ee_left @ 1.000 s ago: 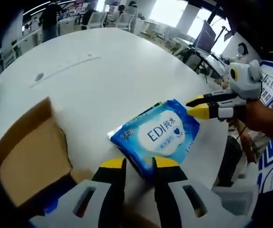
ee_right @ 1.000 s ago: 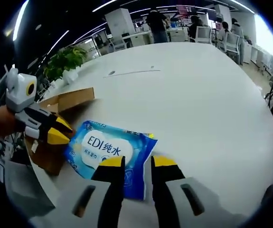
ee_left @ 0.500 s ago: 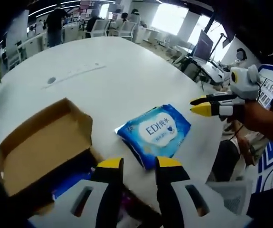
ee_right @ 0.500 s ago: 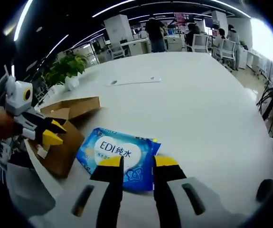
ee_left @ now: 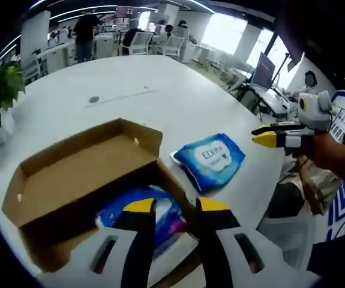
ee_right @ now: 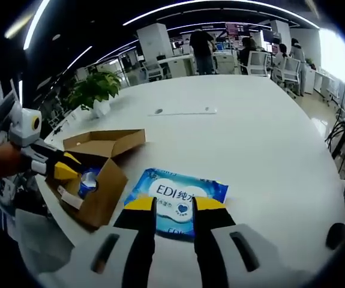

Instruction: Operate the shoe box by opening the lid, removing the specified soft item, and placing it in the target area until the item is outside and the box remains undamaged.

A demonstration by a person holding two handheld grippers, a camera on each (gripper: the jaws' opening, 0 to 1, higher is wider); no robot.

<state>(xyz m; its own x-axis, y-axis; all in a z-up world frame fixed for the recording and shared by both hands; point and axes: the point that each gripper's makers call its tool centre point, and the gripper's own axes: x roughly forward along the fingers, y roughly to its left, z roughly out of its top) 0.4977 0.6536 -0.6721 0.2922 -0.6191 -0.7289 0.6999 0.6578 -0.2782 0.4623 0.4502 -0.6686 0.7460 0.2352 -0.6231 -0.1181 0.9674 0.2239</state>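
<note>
The open cardboard shoe box [ee_left: 70, 180] sits at the near table edge, its lid folded back. Blue soft packs [ee_left: 115, 217] lie inside it. A blue and white wipes pack [ee_left: 211, 159] marked EDI lies flat on the white table, to the right of the box. My left gripper [ee_left: 175, 207] hovers over the box's front, open and holding nothing. My right gripper [ee_right: 173, 204] is just short of the wipes pack [ee_right: 175, 198], open and not touching it. The right gripper [ee_left: 267, 134] also comes into the left gripper view from the right, and the left gripper [ee_right: 64, 167] stands by the box [ee_right: 103, 195].
The round white table [ee_right: 250, 138] stretches far beyond the pack, with a small dark spot [ee_left: 93, 99] on it. A potted plant [ee_right: 94, 90] stands at its far left edge. Office desks, chairs and people fill the background.
Both grippers have drawn back and up from the wipes pack, which stays flat on the table. The open box and the packs in it have come into both views.
</note>
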